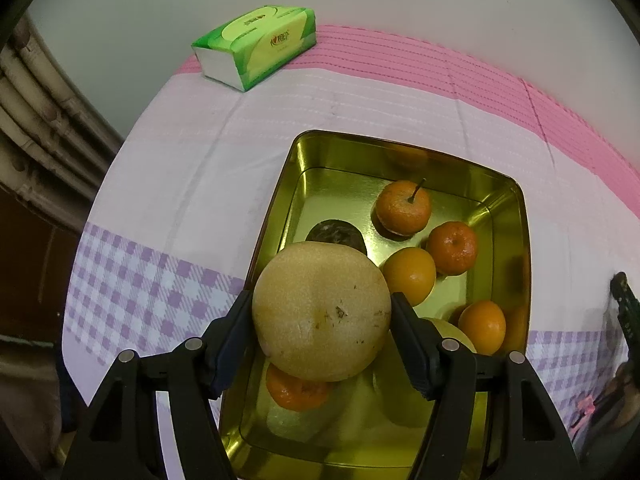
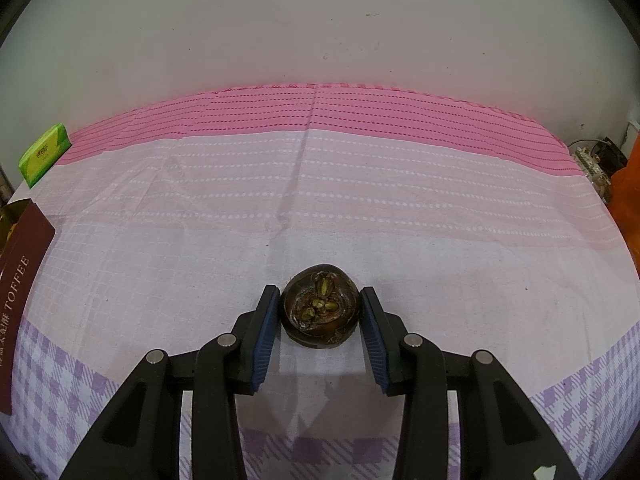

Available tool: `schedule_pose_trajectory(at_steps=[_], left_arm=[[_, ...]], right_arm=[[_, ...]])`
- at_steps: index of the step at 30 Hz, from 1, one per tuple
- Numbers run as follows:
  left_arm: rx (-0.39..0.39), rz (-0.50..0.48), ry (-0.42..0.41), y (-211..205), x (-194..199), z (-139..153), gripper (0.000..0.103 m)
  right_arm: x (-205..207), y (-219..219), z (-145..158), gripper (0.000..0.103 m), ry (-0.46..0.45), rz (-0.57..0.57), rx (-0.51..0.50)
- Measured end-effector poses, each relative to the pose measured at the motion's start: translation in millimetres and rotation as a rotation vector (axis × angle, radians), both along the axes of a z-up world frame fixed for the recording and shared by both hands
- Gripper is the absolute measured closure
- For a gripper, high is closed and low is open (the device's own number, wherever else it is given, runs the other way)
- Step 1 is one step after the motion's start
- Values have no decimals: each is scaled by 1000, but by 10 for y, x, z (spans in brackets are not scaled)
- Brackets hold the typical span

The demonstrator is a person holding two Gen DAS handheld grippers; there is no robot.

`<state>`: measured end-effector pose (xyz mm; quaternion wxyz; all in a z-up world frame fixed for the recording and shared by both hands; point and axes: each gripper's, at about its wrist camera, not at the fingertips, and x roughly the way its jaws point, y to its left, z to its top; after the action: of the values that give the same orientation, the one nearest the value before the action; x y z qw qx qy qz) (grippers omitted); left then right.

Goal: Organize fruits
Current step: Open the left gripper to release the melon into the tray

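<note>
My left gripper [image 1: 322,300] is shut on a large pale yellow round fruit [image 1: 320,320], held just above the near part of a gold tin tray [image 1: 400,148]. In the tray lie several oranges, one with a stem [image 1: 403,207], one under the held fruit [image 1: 296,390], a dark brown fruit [image 1: 334,234] and a pale yellow fruit [image 1: 400,392]. In the right wrist view my right gripper [image 2: 320,306] is shut on a dark brown fruit [image 2: 320,312] that rests on the tablecloth, its blue pads against both sides.
A green tissue pack [image 1: 256,46] lies at the table's far left corner, also visible as the tissue pack [image 2: 44,154]. The tin's maroon side [image 2: 24,264] stands at the left edge. An orange bag [image 2: 628,200] and cables [image 2: 592,160] sit past the right table edge. A wall backs the table.
</note>
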<state>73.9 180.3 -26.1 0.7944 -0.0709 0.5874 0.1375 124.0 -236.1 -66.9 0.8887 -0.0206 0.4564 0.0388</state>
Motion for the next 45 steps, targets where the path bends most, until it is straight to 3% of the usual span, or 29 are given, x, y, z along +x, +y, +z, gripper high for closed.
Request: schedule_pose_trajectory(at_steps=[17,37,45], left_arm=[[45,-4,11,-5,-7,42,34],[91,-33,-66,-89,-193,285,34],[94,-1,-73,51,-280,287,33]], right_arm=[[4,-3,3,64,1,-2,0],[22,-27,3,57,4,-3,5],[20,-33,1,57,5,-4,8]])
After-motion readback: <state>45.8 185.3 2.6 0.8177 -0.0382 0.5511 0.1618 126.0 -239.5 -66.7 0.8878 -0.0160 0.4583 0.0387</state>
